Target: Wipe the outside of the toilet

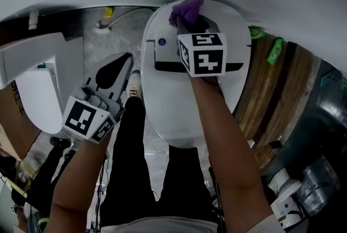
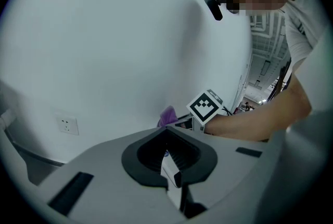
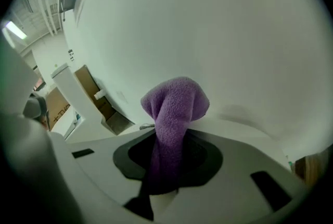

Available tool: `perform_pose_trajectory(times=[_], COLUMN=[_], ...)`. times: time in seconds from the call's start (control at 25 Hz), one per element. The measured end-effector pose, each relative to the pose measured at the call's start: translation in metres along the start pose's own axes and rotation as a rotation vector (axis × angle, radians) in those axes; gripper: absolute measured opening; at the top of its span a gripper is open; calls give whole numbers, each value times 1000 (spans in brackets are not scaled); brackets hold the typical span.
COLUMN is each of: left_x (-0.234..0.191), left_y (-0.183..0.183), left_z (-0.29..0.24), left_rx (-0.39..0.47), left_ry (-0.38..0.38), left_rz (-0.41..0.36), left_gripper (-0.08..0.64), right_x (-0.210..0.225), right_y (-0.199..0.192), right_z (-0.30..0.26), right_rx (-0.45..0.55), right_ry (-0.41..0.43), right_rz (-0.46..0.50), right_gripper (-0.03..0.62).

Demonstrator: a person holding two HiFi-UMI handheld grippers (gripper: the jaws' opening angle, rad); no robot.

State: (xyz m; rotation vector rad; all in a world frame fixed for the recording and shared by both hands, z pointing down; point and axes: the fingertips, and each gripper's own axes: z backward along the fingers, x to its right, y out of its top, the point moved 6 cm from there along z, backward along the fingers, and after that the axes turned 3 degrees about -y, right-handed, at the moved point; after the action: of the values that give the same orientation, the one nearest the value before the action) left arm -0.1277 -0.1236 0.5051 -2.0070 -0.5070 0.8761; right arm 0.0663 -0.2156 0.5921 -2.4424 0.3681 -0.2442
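Note:
The white toilet stands in the middle of the head view with its lid down. My right gripper reaches over the lid to its back end and is shut on a purple cloth, which rests on the toilet's rear top by the white wall. The right gripper view shows that cloth bunched upward out of the right gripper. My left gripper hangs left of the toilet above the floor, shut and holding nothing. In the left gripper view, beyond the left gripper, the cloth shows.
A white fixture stands at the left, with hoses on the floor behind it. Wooden planks and a green bottle lie to the toilet's right. The person's legs stand before the bowl. A wall socket is low on the wall.

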Motion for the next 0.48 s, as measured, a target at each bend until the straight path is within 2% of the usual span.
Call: perform_pose_trajectory(times=[0.24, 0.48], left_x=[21, 46], left_y=[9, 6], left_z=[-24, -55], left_rx=[-10, -23], left_ry=[-36, -54], left_rz=[-22, -23], left_gripper=[6, 6], right_x=[106, 201], right_y=[-12, -52], right_z=[20, 58], right_rx=[-18, -47], right_ry=[-101, -235], right_rz=[-149, -238], right_gripper=[94, 94])
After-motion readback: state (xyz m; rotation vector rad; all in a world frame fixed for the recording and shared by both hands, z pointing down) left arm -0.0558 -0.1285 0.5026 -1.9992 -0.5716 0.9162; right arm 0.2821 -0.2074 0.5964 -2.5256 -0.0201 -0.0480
